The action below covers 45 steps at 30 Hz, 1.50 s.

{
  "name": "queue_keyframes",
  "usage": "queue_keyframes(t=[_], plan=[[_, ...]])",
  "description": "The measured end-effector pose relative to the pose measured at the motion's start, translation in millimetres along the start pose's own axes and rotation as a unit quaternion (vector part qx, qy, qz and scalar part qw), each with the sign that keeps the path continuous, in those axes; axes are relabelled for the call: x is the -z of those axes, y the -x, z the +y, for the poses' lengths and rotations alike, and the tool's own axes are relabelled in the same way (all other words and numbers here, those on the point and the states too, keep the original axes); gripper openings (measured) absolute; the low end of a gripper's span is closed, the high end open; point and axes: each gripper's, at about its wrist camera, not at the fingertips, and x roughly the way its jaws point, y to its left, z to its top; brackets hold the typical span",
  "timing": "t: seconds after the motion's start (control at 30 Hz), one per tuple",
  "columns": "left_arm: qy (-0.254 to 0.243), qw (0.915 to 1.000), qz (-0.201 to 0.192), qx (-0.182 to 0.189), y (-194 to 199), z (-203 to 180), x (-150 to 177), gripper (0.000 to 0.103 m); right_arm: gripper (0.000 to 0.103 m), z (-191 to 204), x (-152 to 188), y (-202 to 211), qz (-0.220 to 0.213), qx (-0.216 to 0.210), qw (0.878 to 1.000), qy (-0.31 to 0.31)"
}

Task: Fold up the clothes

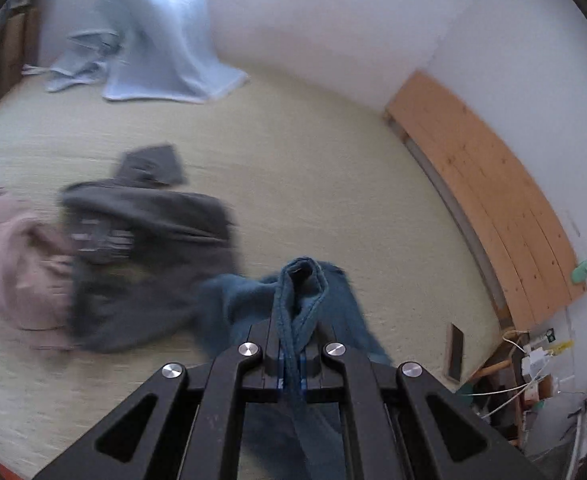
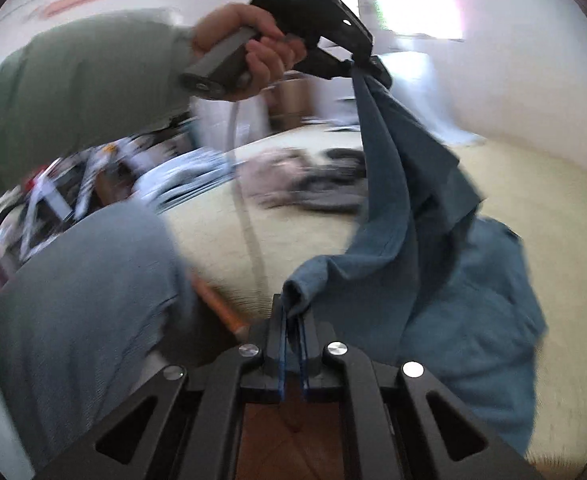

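I have the blue garment (image 2: 425, 248) pinched in both claws. My left gripper (image 1: 292, 354) is closed tight on a rolled hem or band of it, the cloth bunched between the pads and hanging below. My right gripper (image 2: 292, 334) is nearly closed on another edge, with only a thin bit of fabric caught at the fingertips. In the right wrist view my left hand (image 2: 249, 54) holds its claw high, so the garment drapes from it down to the pale mat (image 1: 313, 168), where its lower part lies crumpled near the mat's right edge.

I judge the folding barely begun: this piece is lifted, not yet spread flat, and shows no fold. The grey garment (image 1: 149, 248) and the pink garment (image 1: 9, 264) lie in a heap toward the mat's left edge, unfolded. No folded stack is visible.
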Motion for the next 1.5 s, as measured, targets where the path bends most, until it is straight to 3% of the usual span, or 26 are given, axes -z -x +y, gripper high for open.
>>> queue_keyframes(t=[0.1,0.17,0.23,0.37,0.43,0.53,0.63,0.73,0.8,0.93,1.07,1.17,1.2,1.27,1.4,1.43,1.5], plan=[[0.049,0.9983,-0.012,-0.031,26,75,12,0.003,0.007,28,-5,-9,0.02,-0.061,0.997,0.049],[0.075,0.9952,-0.009,-0.062,35,120,22,0.003,0.019,45,-8,-17,0.039,-0.095,0.992,0.077],[0.097,0.9925,-0.006,-0.074,40,155,33,0.003,0.038,56,-12,-23,0.052,-0.133,0.985,0.092],[0.109,0.9907,0.017,-0.08,35,206,54,0.003,0.047,72,-25,-33,0.069,-0.208,0.97,0.105],[0.115,0.9908,0.03,-0.064,28,228,65,0.003,0.05,71,-32,-39,0.069,-0.218,0.968,0.106],[0.128,0.9899,0.04,-0.048,18,250,72,0.004,0.054,59,-48,-62,0.06,-0.147,0.983,0.089],[0.146,0.9883,0.029,-0.033,12,261,75,0.004,0.055,44,-62,-98,0.064,-0.036,0.996,0.055],[0.17,0.9854,0.009,-0.011,4,272,79,0.004,0.055,21,-69,-135,0.064,-0.03,0.996,-0.051],[0.186,0.9825,-0.01,0.009,1,278,85,0.004,0.055,2,-66,-165,0.081,-0.043,0.985,-0.145],[0.21,0.9762,-0.03,0.045,-3,291,96,0.004,0.048,-15,-62,-215,0.117,-0.027,0.966,-0.227],[0.205,0.9762,-0.026,0.065,-6,297,100,0.004,0.045,-18,-61,-246,0.137,-0.03,0.956,-0.257],[0.206,0.975,-0.026,0.08,-8,301,101,0.004,0.02,-12,-62,-264,0.151,-0.012,0.955,-0.256],[0.207,0.9745,-0.024,0.082,-10,303,101,0.004,0.003,-9,-64,-268,0.153,-0.005,0.955,-0.253],[0.213,0.973,-0.018,0.086,-14,307,100,0.004,0.001,-3,-67,-275,0.157,0.01,0.956,-0.246],[0.231,0.9684,-0.008,0.093,-22,316,100,0.004,0.001,69,-79,-254,0.159,-0.014,0.984,-0.077],[0.236,0.967,-0.006,0.096,-23,318,100,0.004,0.001,91,-79,-249,0.165,-0.026,0.986,-0.028],[0.243,0.9653,-0.004,0.096,-25,320,100,0.004,0.001,132,-64,-245,0.194,-0.07,0.977,0.047]])
